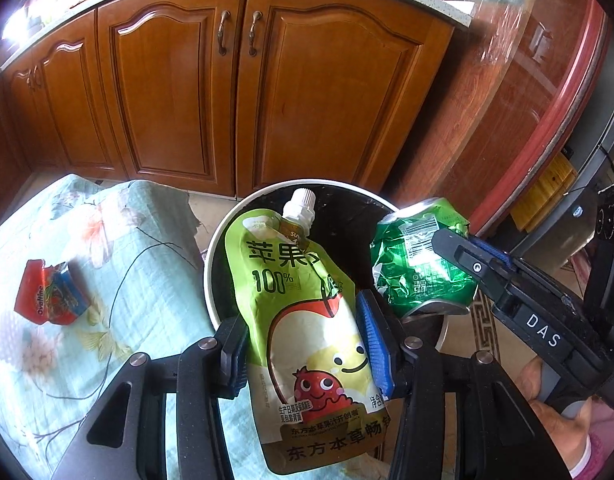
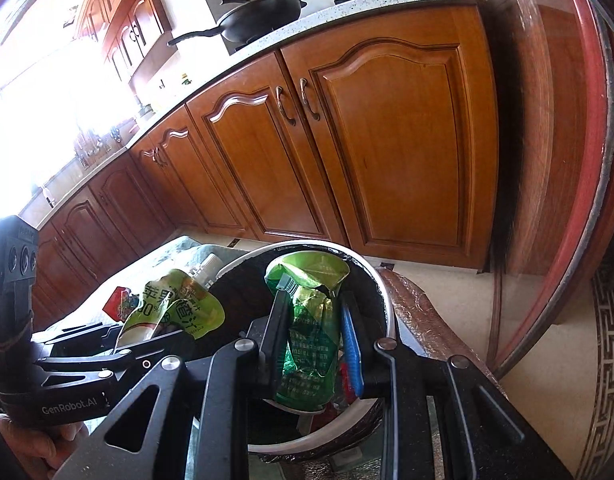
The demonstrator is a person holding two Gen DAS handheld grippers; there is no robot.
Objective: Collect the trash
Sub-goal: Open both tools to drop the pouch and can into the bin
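My left gripper [image 1: 303, 344] is shut on a green apple-juice pouch [image 1: 307, 320] with a white spout and holds it upright over the near rim of the black-lined trash bin [image 1: 243, 204]. My right gripper [image 2: 313, 340] is shut on a crushed green can [image 2: 307, 344] and holds it above the bin [image 2: 371, 272]. The can also shows in the left wrist view [image 1: 419, 264], to the right of the pouch. The pouch shows in the right wrist view [image 2: 175, 308]. A red and blue Ovaltine wrapper [image 1: 47, 300] lies on the floral cloth [image 1: 127, 260].
Wooden cabinets [image 1: 243, 88] with a stone counter stand behind the bin. A round red-rimmed table [image 2: 595, 160] under clear plastic is on the right. A black wok [image 2: 263, 12] and a pot sit on the counter. Tiled floor lies beyond the bin.
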